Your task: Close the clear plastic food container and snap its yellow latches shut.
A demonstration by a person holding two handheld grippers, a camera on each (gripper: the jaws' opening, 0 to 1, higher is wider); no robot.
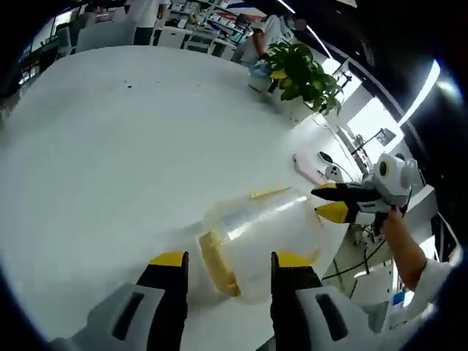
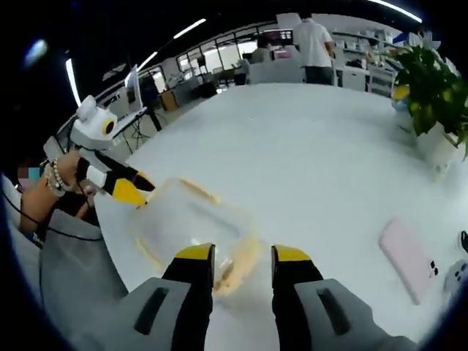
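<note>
— Where's the container?
— On the white tabletop (image 1: 131,146), near its edge. My left gripper (image 1: 223,262) stands open just before the clear container (image 1: 256,241), astride its yellow latch (image 1: 217,265).
— And the right?
— My right gripper (image 2: 241,257) is open at the opposite side; contact's unclear. A potted plant (image 1: 300,73) stands far back.

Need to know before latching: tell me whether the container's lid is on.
Cannot tell. The clear container lies on the white table between both claws; its transparent blur hides any lid seam.
</note>
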